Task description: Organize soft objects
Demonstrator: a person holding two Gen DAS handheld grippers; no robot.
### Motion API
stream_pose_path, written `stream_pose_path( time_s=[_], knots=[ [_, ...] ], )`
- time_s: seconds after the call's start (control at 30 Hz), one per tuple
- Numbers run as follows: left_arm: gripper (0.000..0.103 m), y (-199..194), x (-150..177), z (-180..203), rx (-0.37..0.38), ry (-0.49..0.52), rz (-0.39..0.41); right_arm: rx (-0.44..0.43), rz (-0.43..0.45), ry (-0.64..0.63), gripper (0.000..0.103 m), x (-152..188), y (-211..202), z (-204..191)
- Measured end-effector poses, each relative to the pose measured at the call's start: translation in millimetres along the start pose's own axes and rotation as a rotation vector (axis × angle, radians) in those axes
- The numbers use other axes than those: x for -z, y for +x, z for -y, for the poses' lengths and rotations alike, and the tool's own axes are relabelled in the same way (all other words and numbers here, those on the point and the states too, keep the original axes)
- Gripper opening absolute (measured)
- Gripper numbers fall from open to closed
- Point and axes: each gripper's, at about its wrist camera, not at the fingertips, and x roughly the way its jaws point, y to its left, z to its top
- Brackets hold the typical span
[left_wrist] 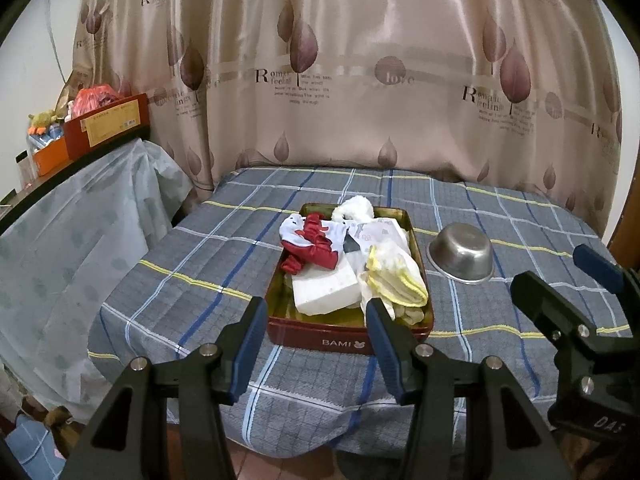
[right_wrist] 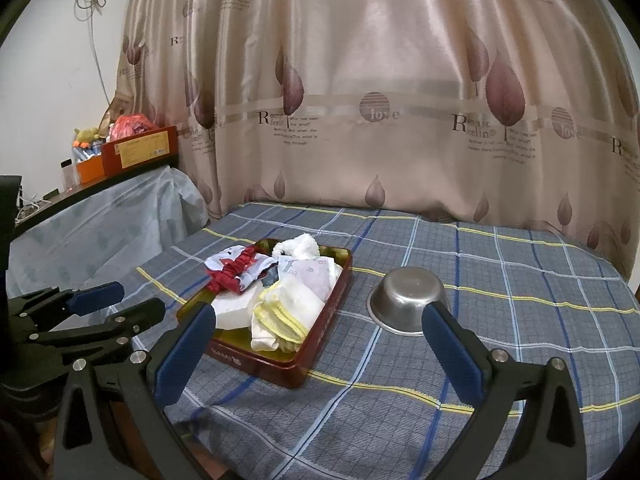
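- Ahead of both grippers, the red rectangular tin tray with gold lining sits on the blue plaid cloth-covered bench; every soft piece I can see lies inside the tray.
- Within the tray: a red-and-white crumpled cloth at its far left, a fluffy white sock at its far end, a white foam block near its front, and yellow-trimmed white cloths along its right side.
- My left gripper hangs short of the tray's front wall, jaws parted wide, holding nothing.
- My right gripper stands wider apart, empty, between the tray and the upturned steel bowl right of the tray.
- This layout fits a tray waiting to be sorted out, or one just filled; I can't tell which.
- For any pick, I'd pinch a fold from above, clear of the tray's rim.
- Open bench lies right of the tray beyond the bowl; the near edge is close under my jaws, and a satin leaf-print curtain closes off the far side.
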Motion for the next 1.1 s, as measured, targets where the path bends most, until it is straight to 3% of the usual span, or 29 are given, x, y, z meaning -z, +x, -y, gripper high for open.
stream_pose_path(
  time_s=[1.1],
  knots=[
    [0.054,7.9,2.5,1.1,-0.011,0.01,-0.03,-0.009,-0.008,-0.001,0.103,7.5,-0.1,-2.8]
  ],
)
